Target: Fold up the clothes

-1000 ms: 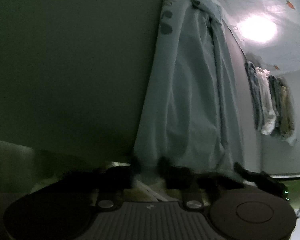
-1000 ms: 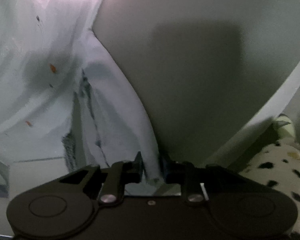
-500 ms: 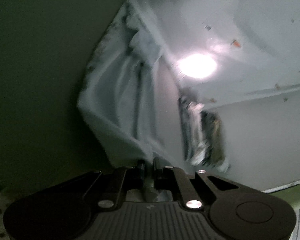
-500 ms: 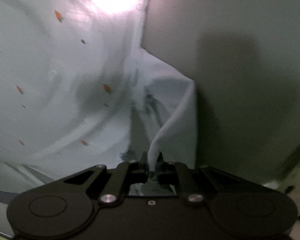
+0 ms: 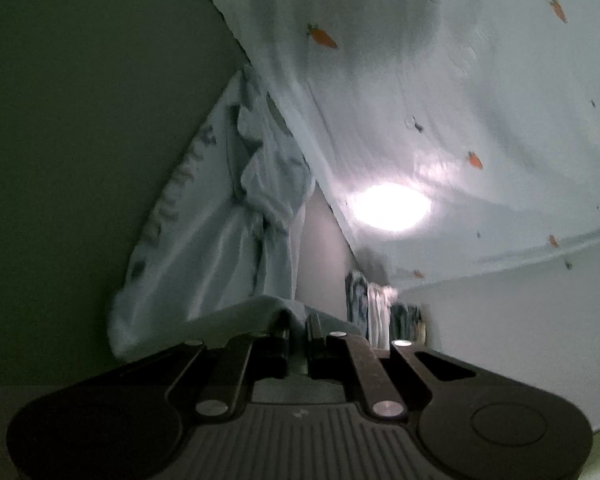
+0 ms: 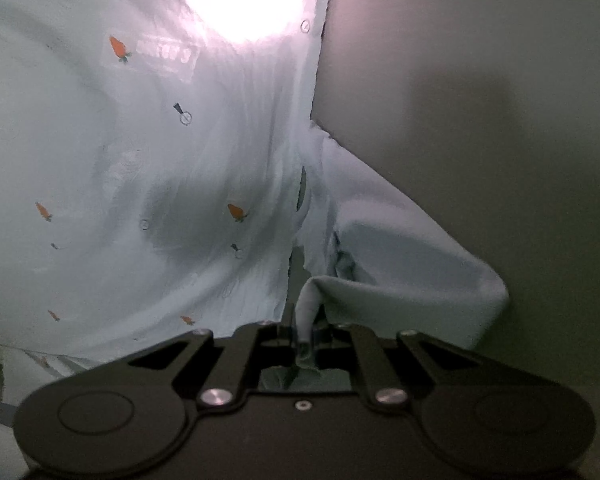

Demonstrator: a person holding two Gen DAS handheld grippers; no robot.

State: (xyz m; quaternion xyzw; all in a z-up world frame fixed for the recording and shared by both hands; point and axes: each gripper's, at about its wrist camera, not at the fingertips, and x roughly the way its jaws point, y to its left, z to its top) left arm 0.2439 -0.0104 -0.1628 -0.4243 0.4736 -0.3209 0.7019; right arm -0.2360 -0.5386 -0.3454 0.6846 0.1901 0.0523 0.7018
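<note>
A pale blue garment [image 5: 440, 92] with small orange carrot prints hangs spread in the air between both grippers, lit from behind by a lamp. My left gripper [image 5: 298, 330] is shut on one bunched edge of it, with a sleeve-like fold [image 5: 220, 240] drooping to the left. My right gripper [image 6: 304, 330] is shut on another edge of the garment [image 6: 120, 200], and a loose flap [image 6: 412, 264] hangs to the right. A label [image 6: 168, 56] shows through the cloth near the top.
A bright ceiling lamp [image 5: 388, 208] shines through the cloth; it also shows in the right wrist view [image 6: 244, 0]. Several clothes [image 5: 384, 312] hang on a rail against a white wall at the back. A plain dark wall [image 6: 480, 100] fills the sides.
Both grippers have swung upward and lifted the garment. The cloth has opened out wider across both views and the lamp now shines through it. The spotted bedding has left the views.
</note>
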